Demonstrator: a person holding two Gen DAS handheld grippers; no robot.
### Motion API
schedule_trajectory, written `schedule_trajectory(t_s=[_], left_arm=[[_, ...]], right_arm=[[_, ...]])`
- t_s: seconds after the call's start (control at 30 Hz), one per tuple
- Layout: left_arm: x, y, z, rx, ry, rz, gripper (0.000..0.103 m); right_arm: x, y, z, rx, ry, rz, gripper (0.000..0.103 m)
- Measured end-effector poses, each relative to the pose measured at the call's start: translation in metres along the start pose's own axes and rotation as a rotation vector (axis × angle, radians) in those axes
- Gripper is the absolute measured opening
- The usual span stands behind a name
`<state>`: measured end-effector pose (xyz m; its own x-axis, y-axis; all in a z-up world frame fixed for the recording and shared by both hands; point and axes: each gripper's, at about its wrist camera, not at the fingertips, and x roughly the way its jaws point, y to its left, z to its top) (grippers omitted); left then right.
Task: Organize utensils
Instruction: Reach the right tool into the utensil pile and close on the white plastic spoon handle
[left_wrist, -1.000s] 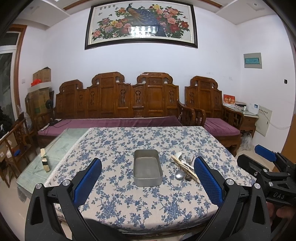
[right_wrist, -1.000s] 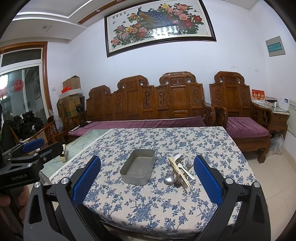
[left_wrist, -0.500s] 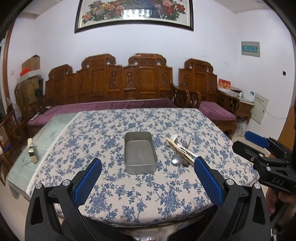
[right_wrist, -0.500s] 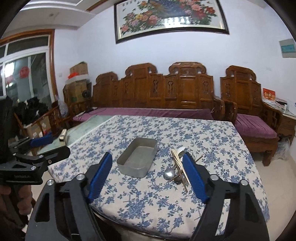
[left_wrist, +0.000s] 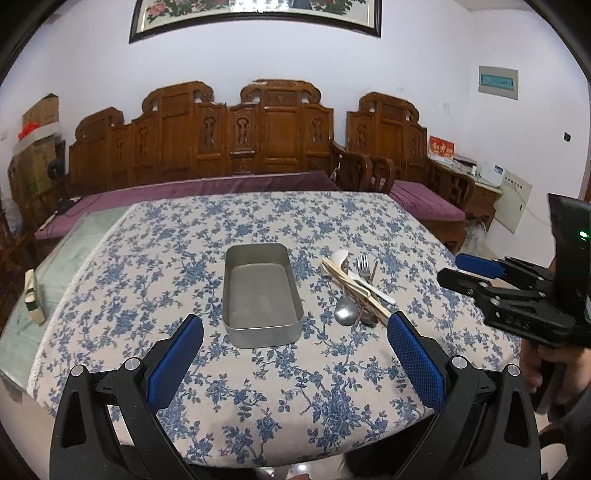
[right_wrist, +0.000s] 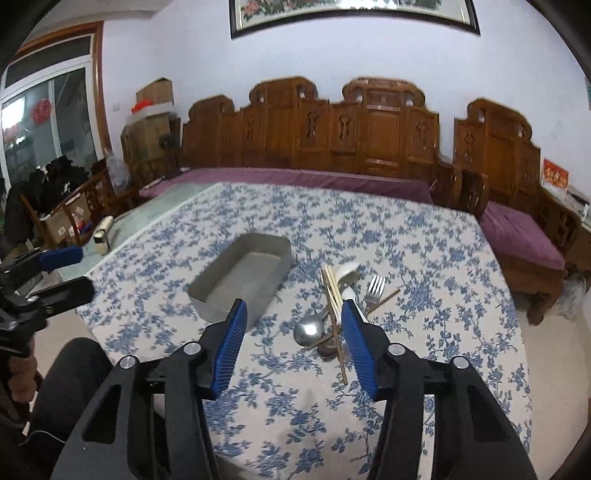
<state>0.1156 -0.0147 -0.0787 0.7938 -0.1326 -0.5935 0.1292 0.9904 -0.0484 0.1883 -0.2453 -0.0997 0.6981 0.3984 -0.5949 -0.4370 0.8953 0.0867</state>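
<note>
An empty grey metal tray (left_wrist: 260, 295) (right_wrist: 242, 275) sits on the flowered tablecloth (left_wrist: 184, 266). To its right lies a pile of utensils: wooden chopsticks (left_wrist: 352, 287) (right_wrist: 331, 291), a metal spoon (left_wrist: 346, 313) (right_wrist: 308, 326), a fork (left_wrist: 364, 265) (right_wrist: 376, 287) and a white spoon (left_wrist: 340, 256) (right_wrist: 349, 271). My left gripper (left_wrist: 295, 354) is open and empty, above the near table edge in front of the tray. My right gripper (right_wrist: 291, 345) is open and empty, narrower than the left, just short of the pile; it also shows in the left wrist view (left_wrist: 476, 275).
A carved wooden bench with purple cushions (left_wrist: 192, 192) runs behind the table. A wooden armchair (right_wrist: 517, 221) stands at the right. A glass-topped side table (left_wrist: 44, 266) with a small block (left_wrist: 32, 299) lies left. My left gripper shows in the right wrist view (right_wrist: 48, 273).
Both grippers have moved forward and tilted down toward the table. The right gripper's jaws have narrowed and it has closed in on the utensil pile.
</note>
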Motion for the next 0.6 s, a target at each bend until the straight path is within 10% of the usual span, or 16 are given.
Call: schedule_trajectory(t_s=[0.6], left_arm=[[0.103, -0.018, 0.001, 0.047, 0.15, -0.076, 0.097]], right_arm=[[0.153, -0.094, -0.041, 0.034, 0.272, -0.034, 0.033]])
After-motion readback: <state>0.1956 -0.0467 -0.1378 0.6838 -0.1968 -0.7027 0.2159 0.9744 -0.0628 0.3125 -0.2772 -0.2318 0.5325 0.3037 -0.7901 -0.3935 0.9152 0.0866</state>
